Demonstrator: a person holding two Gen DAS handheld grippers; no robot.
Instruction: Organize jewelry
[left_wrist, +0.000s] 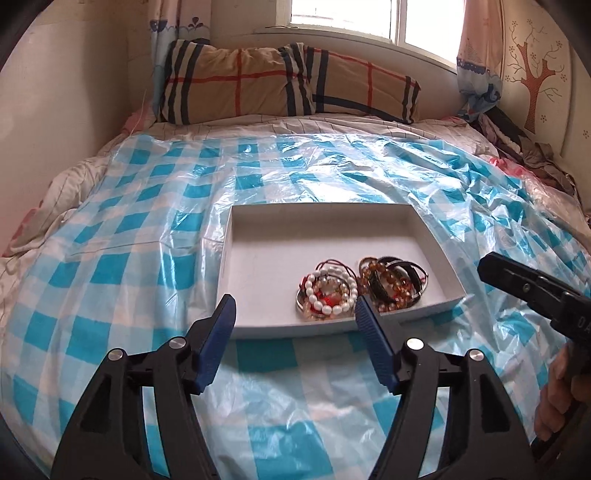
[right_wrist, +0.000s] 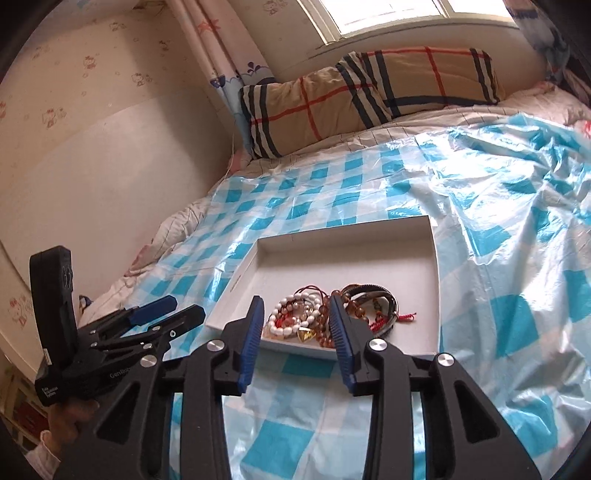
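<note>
Two open grippers (left_wrist: 295, 314) (right_wrist: 297, 317), tray's near edge (left_wrist: 288, 330)

Both my cameras look forward and down along my fingers, close over the bed (left_wrist: 155, 221). Each sees the white tray (left_wrist: 236, 240) just beyond its fingertips, the left squarely, the right obliquely.

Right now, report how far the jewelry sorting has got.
Done: nothing looks sorted. The white pearl bracelet, the amber bead bracelets and the dark bands lie in one tangled heap at the near right corner of the shallow white cardboard tray.
In hand: nothing. The left tool and right tool are both open and empty, short of the tray.
Left: separating the heap and spreading the pieces over the tray's bare floor.
</note>
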